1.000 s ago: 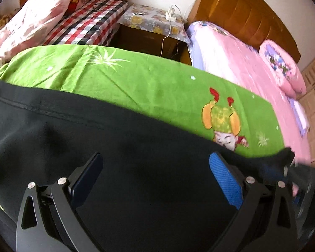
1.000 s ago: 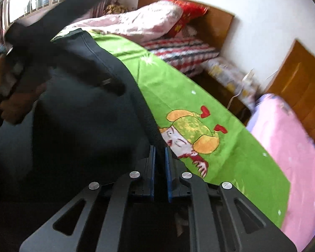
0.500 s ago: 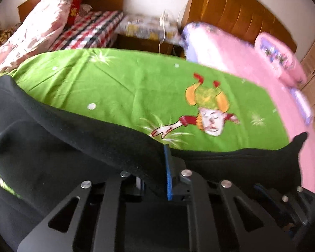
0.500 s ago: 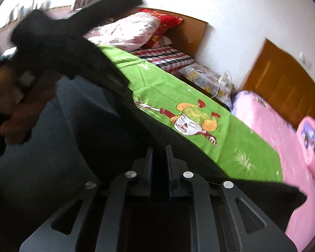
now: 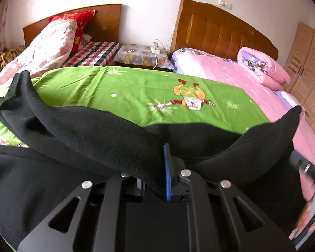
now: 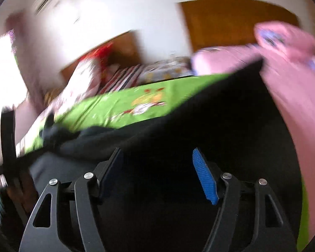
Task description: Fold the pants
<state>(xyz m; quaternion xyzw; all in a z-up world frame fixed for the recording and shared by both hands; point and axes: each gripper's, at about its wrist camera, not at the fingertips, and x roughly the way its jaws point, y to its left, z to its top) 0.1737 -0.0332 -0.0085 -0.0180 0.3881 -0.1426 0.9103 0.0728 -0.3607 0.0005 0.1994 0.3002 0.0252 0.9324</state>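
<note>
Black pants run left to right across your bed; left claw pinches their near edge, right claw has just been opening, nothing between its pads.

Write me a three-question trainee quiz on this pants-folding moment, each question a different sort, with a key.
1. True or false: the left gripper is shut on the black pants.
2. Multiple choice: the right gripper is A) shut on the pants, B) open, its jaws having just been opening, C) holding a pillow.
3. Fill in: the pants lie on a ____ sheet with a cartoon figure.

Key: 1 true; 2 B; 3 green.
</note>
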